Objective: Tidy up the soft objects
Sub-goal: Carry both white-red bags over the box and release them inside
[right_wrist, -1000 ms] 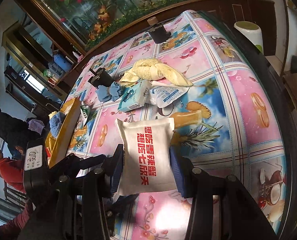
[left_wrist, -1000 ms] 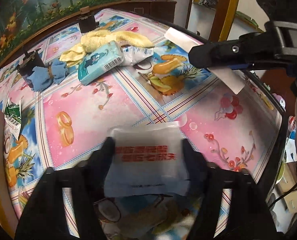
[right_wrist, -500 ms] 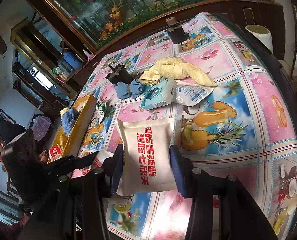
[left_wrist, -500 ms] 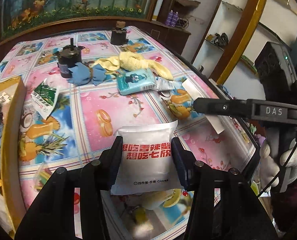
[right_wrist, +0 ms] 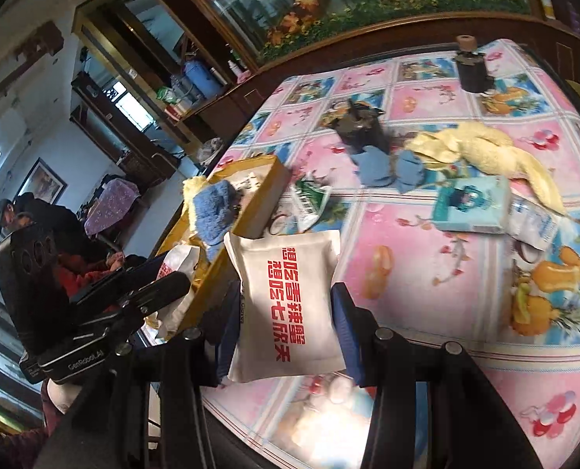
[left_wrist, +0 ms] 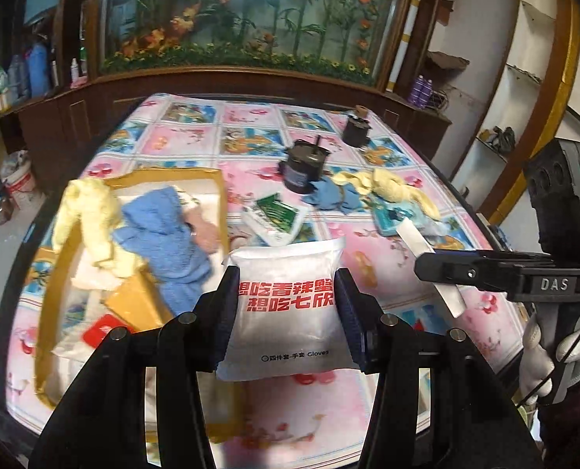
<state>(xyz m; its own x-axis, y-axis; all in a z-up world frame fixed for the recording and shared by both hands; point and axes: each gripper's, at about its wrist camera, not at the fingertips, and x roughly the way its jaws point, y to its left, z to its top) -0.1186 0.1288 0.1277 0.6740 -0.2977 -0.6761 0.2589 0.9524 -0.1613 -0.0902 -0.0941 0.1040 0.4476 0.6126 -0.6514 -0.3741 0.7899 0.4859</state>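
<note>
Near the table's front edge (left_wrist: 481, 219), both tools clenched on white packets, left tool (left_wrist: 286, 312), right tool (right_wrist: 286, 305).

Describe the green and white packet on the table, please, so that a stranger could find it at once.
Start at the yellow box on the flowered tablecloth. Just beside its far corner, toward the black jar, lies a flat green and white packet. It alone is green with white stripes; the packet beyond the blue cloth is pale teal.

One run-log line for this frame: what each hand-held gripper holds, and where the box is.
left hand-held gripper: shut on white packet | right hand-held gripper: shut on white packet | yellow box: on table, holding towels
</note>
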